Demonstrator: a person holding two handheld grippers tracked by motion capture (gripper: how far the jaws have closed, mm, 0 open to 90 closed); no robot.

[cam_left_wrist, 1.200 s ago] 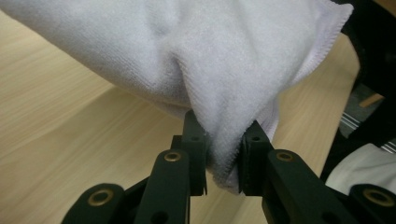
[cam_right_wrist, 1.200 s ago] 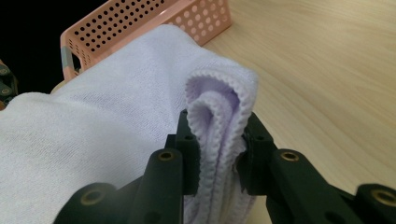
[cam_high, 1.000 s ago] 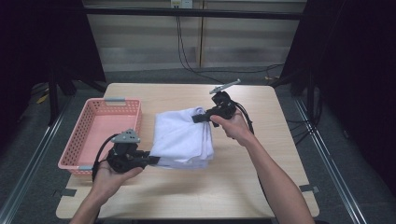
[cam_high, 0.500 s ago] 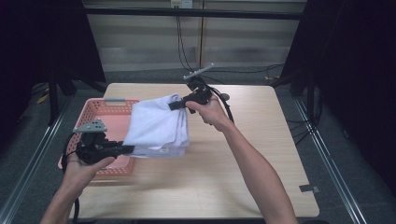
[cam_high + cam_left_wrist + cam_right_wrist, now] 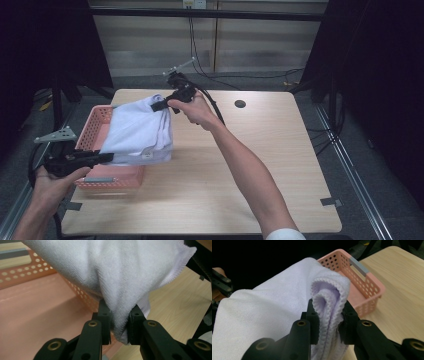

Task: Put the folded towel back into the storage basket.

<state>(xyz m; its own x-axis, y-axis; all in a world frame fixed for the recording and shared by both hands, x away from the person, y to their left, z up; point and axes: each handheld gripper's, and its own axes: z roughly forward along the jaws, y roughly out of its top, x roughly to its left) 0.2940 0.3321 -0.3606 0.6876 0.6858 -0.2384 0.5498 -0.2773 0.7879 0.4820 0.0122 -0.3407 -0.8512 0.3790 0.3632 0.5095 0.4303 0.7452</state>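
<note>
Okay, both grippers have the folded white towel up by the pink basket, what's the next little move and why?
Probably carry the towel a bit further left, then lower it. The left gripper and right gripper each pinch an end, and it hangs partly over the basket, its right part over the table.

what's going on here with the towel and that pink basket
A person holds a folded white towel in the air with a gripper in each hand. The left gripper is clamped on the near end, the right gripper on the far, bunched end. The towel hangs between them, partly above the pink perforated basket at the left side of the wooden table. It looks bound for the basket, though it is not in yet.
</note>
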